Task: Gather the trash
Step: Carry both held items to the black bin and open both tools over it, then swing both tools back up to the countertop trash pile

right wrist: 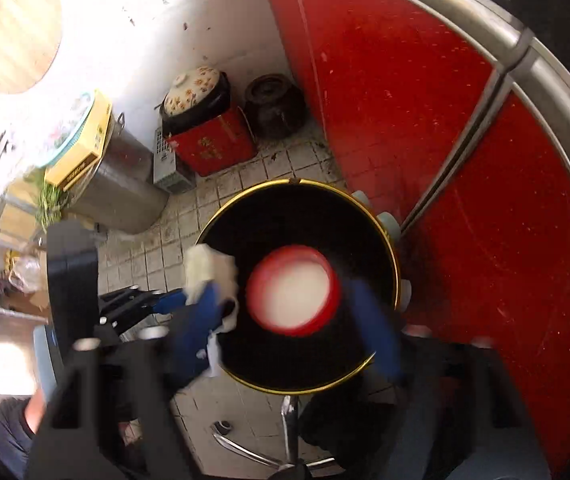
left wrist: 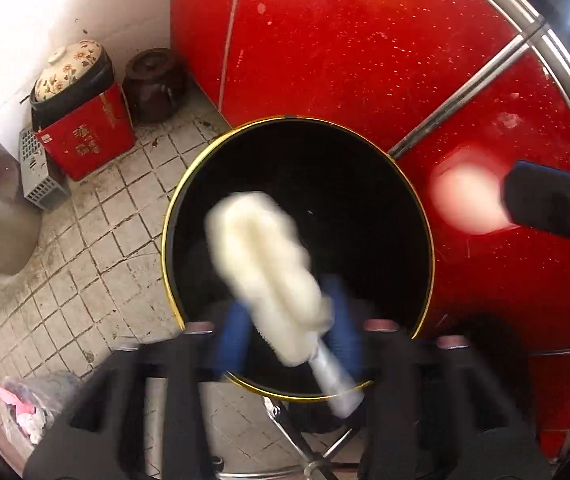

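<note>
While poised over the black bin: both loads directly above its mouth.
Left claw pinching a white wad, long axis slanting binward; right claw clamping a red-rimmed cup; straight drop suffices.

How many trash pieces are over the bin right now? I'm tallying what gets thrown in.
2. A crumpled white wad between the left gripper's jaws, over the black bin; a red-rimmed cup between the right gripper's jaws. The bin's dark interior may hide more.

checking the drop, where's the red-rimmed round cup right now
In the right wrist view the red-rimmed round cup sits centre frame, over the black gold-rimmed bin, between the right gripper fingers.
</note>
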Motion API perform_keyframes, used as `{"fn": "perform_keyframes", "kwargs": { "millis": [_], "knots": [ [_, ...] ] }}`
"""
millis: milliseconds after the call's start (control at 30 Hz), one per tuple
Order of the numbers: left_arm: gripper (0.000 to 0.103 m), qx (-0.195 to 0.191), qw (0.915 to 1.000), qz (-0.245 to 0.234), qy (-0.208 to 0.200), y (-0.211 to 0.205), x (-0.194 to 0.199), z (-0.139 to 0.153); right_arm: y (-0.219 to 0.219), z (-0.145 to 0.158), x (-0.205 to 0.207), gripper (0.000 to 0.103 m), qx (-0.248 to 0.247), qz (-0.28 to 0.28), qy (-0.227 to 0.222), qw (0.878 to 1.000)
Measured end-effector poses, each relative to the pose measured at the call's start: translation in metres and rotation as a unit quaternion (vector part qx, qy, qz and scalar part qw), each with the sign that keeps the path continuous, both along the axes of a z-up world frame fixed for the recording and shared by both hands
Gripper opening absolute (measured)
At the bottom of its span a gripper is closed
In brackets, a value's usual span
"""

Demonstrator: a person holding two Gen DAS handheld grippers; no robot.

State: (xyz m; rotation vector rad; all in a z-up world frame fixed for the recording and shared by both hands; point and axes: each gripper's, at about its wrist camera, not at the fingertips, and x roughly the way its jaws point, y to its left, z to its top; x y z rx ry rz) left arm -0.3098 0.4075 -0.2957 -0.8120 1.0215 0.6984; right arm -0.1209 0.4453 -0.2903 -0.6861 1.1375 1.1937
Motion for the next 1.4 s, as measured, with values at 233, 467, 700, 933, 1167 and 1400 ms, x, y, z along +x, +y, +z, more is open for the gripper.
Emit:
{"fn": "perform_keyframes", "kwargs": {
  "millis": [233,467,700,933,1167,1400],
  "knots": [
    [0.087,0.012,0.9998,0.013,-0.003,0.001,-0.012,0.011,-0.014,0.005,0.007,0.081,0.013,-0.001,0.019,1.0],
    [0.089,0.033,0.9992,0.022,-0.001,-0.005,-0.015,0.035,-0.03,0.037,-0.006,0.082,0.053,0.006,0.016,0.998],
    [0.09,0.112,0.9887,0.07,-0.071,-0.029,-0.017,0.128,-0.103,0.133,0.001,0.09,0.151,-0.019,-0.038,0.988],
    [0.09,0.146,0.9787,-0.102,-0.103,-0.105,0.084,0.213,-0.251,0.217,0.063,0.093,0.202,-0.175,-0.134,0.954],
    [0.09,0.178,0.9308,-0.278,-0.158,-0.235,0.205,0.282,-0.453,0.262,0.112,0.093,0.19,-0.38,-0.255,0.869],
    [0.09,0.183,0.8672,-0.427,-0.178,-0.371,0.286,0.305,-0.605,0.264,0.104,0.093,0.143,-0.512,-0.316,0.786]
  ]
}}
